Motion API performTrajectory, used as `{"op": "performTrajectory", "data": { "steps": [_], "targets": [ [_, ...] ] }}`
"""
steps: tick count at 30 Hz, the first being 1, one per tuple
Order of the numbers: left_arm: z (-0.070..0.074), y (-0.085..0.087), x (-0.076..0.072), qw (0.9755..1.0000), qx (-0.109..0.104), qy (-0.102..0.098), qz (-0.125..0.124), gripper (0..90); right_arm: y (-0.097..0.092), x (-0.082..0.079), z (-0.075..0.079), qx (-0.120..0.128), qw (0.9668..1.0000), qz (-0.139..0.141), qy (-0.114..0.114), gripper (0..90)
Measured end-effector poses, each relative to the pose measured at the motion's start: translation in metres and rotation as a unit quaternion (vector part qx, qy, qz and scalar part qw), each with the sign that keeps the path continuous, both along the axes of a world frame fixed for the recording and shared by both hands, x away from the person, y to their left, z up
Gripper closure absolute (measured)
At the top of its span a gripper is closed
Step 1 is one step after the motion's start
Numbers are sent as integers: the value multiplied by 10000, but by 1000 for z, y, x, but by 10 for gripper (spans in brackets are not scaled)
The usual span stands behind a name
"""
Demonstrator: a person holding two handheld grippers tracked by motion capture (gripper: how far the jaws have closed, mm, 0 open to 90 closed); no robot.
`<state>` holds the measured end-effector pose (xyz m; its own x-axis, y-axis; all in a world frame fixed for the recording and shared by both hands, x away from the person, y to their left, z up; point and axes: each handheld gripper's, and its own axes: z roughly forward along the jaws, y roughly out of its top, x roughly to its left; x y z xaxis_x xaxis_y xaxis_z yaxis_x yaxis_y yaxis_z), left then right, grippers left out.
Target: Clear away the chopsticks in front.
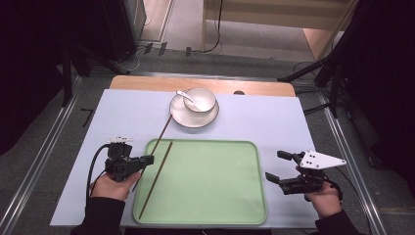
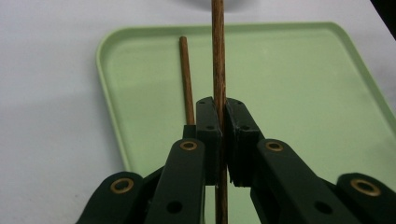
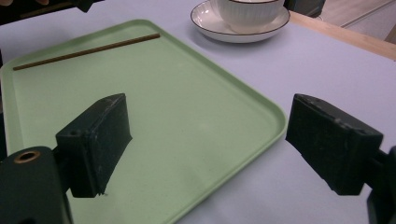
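The left gripper point(image 1: 147, 159) is clamping a thin brown chopstick point(image 2: 218, 70) between its black jaws, which are pressed together on the stick. In the left gripper view the held chopstick is running straight up from between the pads and on out of the top of the frame. In the high view it is slanting from the gripper, at the near left of the table, up toward the far right, with its far tip point(image 1: 169, 122) lying close to the rim of the saucer point(image 1: 178, 116). The gripper is sitting at the left edge of the green tray point(image 1: 254, 196), with the person's left hand point(image 1: 113, 186) wrapped around its body.

A second chopstick point(image 1: 155, 180) is lying inside the tray along its left side, just to the right of the held one and roughly parallel to it.

The right gripper point(image 1: 280, 166) is hovering at the right edge of the tray, its jaws standing wide apart with nothing between them, and the right hand point(image 1: 323, 197) is holding it near the table's near right corner.

Beyond the tray, on the far side of the pale sheet point(image 1: 274, 117) covering the table, a white bowl point(image 1: 200, 100) is standing on the saucer, and a white spoon point(image 1: 185, 96) is resting in the bowl with its handle leaning out to the left.
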<state>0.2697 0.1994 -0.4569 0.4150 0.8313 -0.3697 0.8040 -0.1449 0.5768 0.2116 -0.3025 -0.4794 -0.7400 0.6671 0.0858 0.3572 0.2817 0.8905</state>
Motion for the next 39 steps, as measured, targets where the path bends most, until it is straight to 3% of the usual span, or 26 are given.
{"op": "performTrajectory", "data": {
  "steps": [5,9,17,20,25,31,39],
  "targets": [
    [-5,-6,-10,10000,-3,9,-64,862,0,0,0,-10,10000,-5,15,143],
    [-9,-12,-17,9999,135,-99,-18,862,0,0,0,6,10000,8,7,143],
    [-24,-20,-22,9998,135,119,-16,860,0,-1,0,11,10000,18,16,143],
    [-29,-25,-20,9995,256,162,-89,860,0,0,0,6,10000,31,13,143],
    [-39,-27,-19,9992,200,350,-16,860,0,-1,0,6,10000,40,6,143],
    [-46,-30,-22,9976,466,505,26,860,0,-1,0,12,10000,35,19,143],
    [-48,-27,-28,9964,614,576,125,859,-1,-1,1,20,10000,22,-8,143]
  ]
}}
